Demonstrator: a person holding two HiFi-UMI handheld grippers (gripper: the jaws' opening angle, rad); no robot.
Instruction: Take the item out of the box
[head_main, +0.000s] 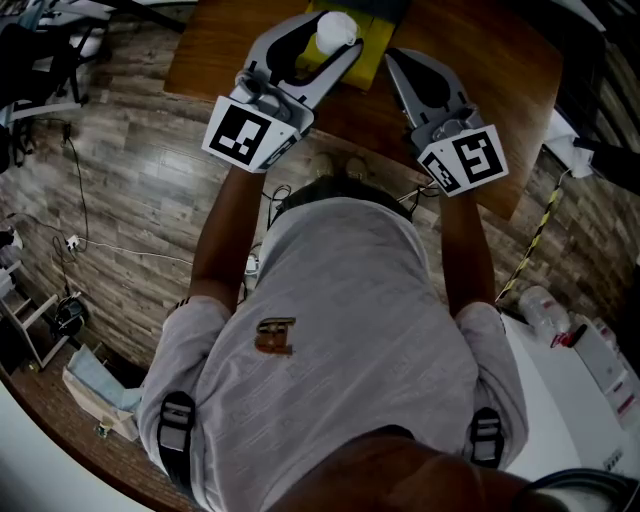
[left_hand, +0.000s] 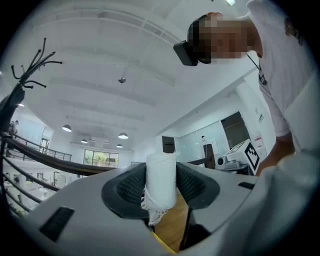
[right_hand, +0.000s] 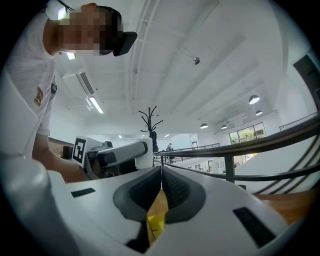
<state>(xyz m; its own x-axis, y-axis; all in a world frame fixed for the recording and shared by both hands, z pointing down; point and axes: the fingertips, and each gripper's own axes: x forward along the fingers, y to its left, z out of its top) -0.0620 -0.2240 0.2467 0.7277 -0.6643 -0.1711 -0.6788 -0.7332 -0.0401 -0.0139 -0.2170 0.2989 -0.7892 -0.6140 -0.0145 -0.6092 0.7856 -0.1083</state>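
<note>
The white roll (left_hand: 161, 177) is gripped between the left tool's (head_main: 328, 48) pads and appears to be above the yellow box (head_main: 372, 55), so the lift-out looks nearly done. Next, it probably needs carrying sideways and setting on bare counter (head_main: 480, 90). The right tool (right_hand: 161, 175), jaws together and empty, hovers beside the box, possibly crowding that side.
</note>
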